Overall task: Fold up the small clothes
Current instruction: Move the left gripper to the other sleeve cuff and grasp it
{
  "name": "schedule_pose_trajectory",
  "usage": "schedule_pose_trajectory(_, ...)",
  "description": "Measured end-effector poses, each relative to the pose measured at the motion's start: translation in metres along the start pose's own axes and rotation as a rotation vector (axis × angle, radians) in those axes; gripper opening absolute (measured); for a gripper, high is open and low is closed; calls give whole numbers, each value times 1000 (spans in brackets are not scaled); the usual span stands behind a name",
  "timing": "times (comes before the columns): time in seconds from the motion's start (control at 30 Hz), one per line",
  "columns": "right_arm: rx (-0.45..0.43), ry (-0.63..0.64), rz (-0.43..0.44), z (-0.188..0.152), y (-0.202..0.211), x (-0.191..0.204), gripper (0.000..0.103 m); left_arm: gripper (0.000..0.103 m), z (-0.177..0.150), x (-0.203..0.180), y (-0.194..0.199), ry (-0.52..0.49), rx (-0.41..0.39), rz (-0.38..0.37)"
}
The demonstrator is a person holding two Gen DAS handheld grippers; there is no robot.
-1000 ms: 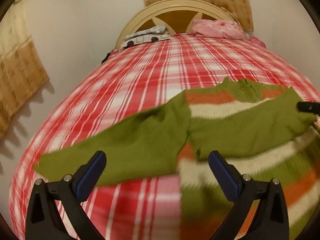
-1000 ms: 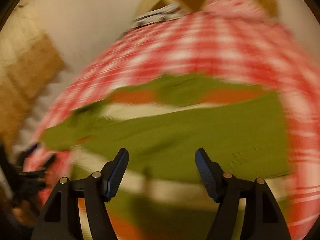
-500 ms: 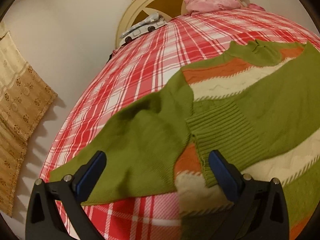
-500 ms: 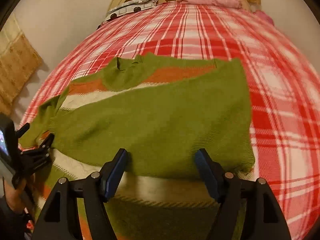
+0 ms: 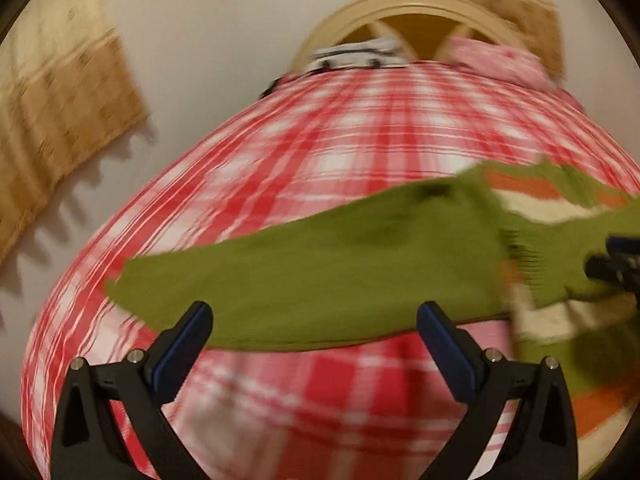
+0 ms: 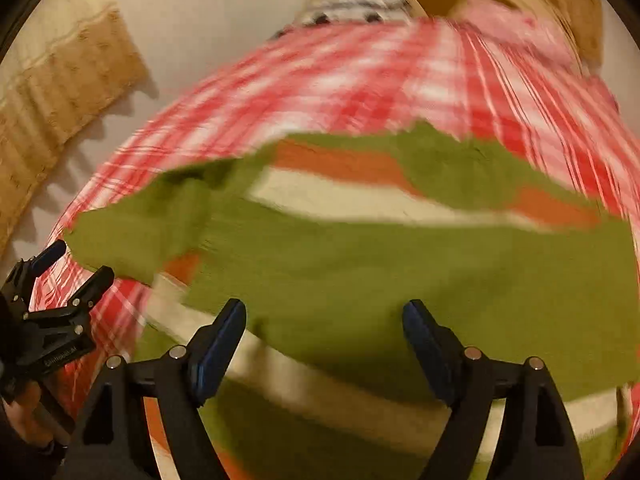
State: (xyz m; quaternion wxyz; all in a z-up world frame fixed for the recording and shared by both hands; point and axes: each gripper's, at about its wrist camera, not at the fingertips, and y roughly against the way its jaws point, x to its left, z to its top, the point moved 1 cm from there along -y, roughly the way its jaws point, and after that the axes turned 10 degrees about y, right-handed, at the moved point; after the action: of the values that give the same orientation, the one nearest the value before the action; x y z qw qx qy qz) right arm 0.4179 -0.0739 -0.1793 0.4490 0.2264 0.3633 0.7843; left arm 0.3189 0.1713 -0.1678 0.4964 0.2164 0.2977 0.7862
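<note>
A green sweater (image 6: 400, 264) with orange and cream stripes lies flat on the red plaid bed (image 5: 360, 148). One green sleeve is folded across its body; the other sleeve (image 5: 320, 272) stretches out to the left. My left gripper (image 5: 314, 320) is open just short of that outstretched sleeve, with nothing between its fingers. My right gripper (image 6: 324, 312) hovers over the folded sleeve with its jaws opening, and its pads press on nothing. Each gripper shows in the other's view: the left gripper (image 6: 68, 268) at the sleeve's end, the right gripper (image 5: 616, 264) at the frame's edge.
A cream headboard (image 5: 412, 12) stands at the far end, with a pink pillow (image 5: 496, 60) and a striped item (image 5: 356, 54) against it. A tan curtain (image 5: 52, 92) hangs on the left wall. A hand (image 6: 24, 412) holds the left gripper's handle.
Both views have swung and blurred. The left gripper moved left, from over the sweater's body to the outstretched sleeve. The right gripper's jaws stand wider than before.
</note>
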Motion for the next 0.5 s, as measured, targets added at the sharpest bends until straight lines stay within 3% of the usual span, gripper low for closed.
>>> schedule_pose_trajectory(0.13, 90, 39, 110, -1, -33, 32, 82, 103, 0, 51, -26, 94, 71, 69)
schedule_pose_trajectory(0.2, 78, 148, 26, -4, -33, 52, 82, 103, 0, 78, -32, 140, 73, 120)
schedule_pose_trajectory(0.27, 55, 195, 10, -9, -31, 64, 82, 103, 1, 107, -40, 223, 97, 143)
schedule_pose_trajectory(0.4, 19, 190, 6, -13, -31, 61, 83, 103, -2, 180, -59, 495, 176, 114)
schedule_pose_trajectory(0.5, 8, 186, -3, -16, -32, 63, 83, 102, -10, 204, -63, 627, 200, 22)
